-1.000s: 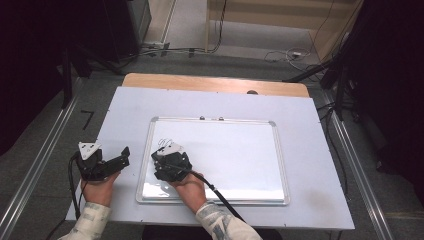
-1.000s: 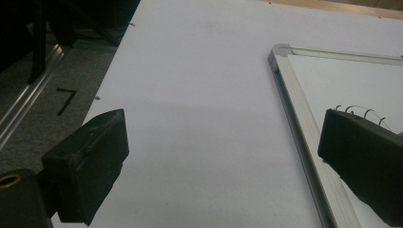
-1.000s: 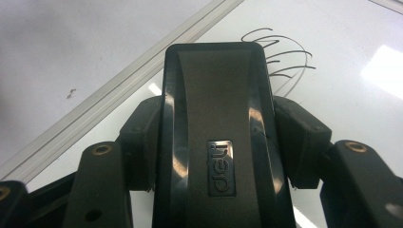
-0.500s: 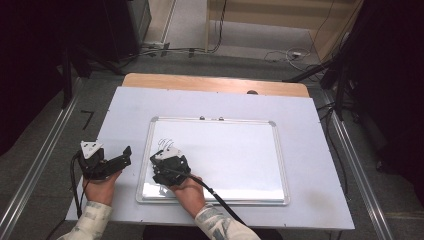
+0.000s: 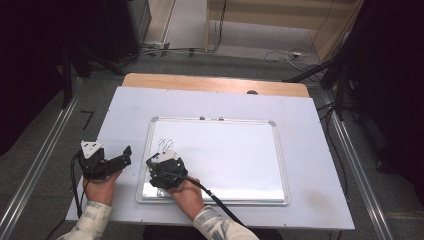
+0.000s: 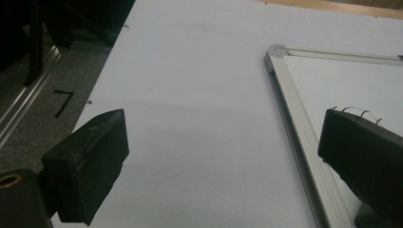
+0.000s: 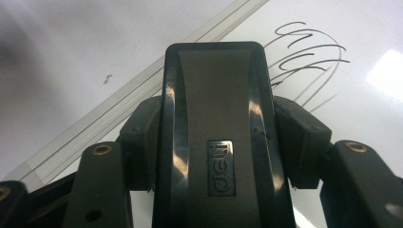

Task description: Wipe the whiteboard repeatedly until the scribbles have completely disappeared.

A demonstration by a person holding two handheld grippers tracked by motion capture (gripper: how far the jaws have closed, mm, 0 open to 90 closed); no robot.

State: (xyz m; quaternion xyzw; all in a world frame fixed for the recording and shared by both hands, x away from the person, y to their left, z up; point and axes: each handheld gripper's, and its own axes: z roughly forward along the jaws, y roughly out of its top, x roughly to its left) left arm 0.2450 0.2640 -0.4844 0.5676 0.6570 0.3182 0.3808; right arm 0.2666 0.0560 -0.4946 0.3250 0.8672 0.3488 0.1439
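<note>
A black whiteboard eraser point(image 7: 214, 137) sits clenched between the jaws of the right tool point(image 5: 165, 169), pressed on the whiteboard point(image 5: 235, 150) near its left edge, just below thin black scribbles point(image 5: 166, 145). The left tool point(image 5: 107, 161) rests released, jaws apart, on the white bench point(image 5: 310, 130) beside the board.

Between my right gripper's point(image 7: 218, 137) black jaws I see a glossy black eraser point(image 7: 216, 123) with a grey logo. Beyond its tip, thin black scribbles point(image 7: 309, 52) loop across the white board point(image 7: 370, 28), framed in silver. My left gripper's point(image 6: 223, 156) black jaws flank a pale grey table point(image 6: 190, 95).
</note>
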